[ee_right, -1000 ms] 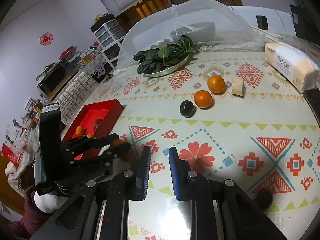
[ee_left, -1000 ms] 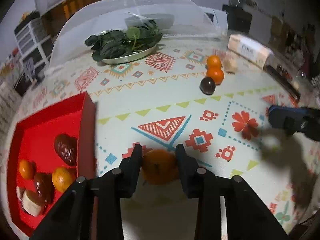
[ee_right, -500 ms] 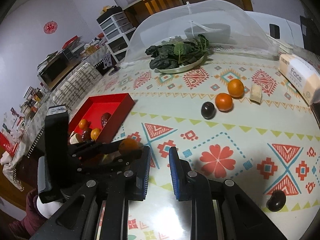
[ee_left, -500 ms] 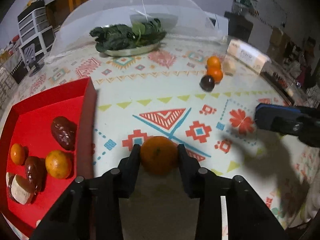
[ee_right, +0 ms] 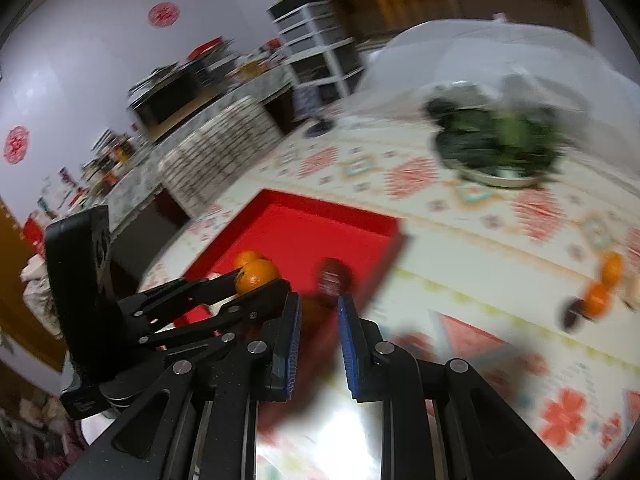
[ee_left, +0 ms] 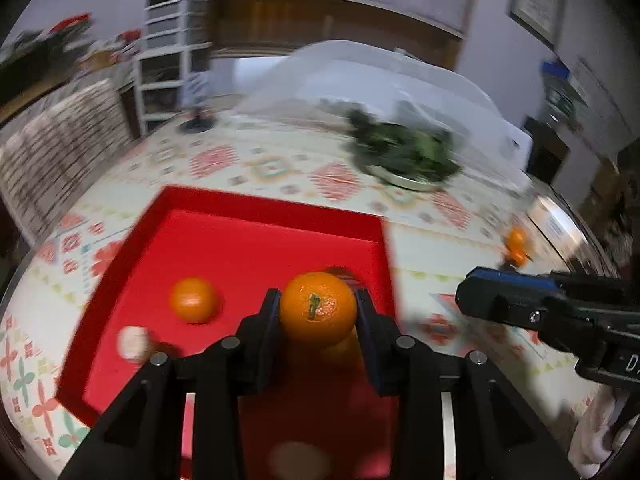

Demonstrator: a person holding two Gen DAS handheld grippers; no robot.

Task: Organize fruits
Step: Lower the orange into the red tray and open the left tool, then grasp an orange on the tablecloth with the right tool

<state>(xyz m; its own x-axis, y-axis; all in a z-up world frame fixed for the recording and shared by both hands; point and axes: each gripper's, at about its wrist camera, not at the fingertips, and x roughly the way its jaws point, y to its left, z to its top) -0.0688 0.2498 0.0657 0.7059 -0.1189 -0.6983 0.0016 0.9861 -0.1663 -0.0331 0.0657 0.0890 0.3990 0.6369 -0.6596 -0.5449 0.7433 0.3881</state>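
- Above the red tray [ee_left: 256, 204], your left claw [ee_left: 318, 312] grips an orange [ee_left: 318, 309] between its pads, the green stem scar facing the camera; round, it shows no long axis.
- On the tray floor lies a smaller orange [ee_left: 193, 300].
- Over the patterned counter [ee_right: 500, 264], your right claw [ee_right: 319, 340] is narrowed and holds nothing.

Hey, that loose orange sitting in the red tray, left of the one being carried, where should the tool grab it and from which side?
Take the loose orange across its widest middle, coming from above. It is round, so any opposite sides serve, and the red tray wall blocks a level approach. Bare tray floor shows around it, though a pale piece lies nearby.
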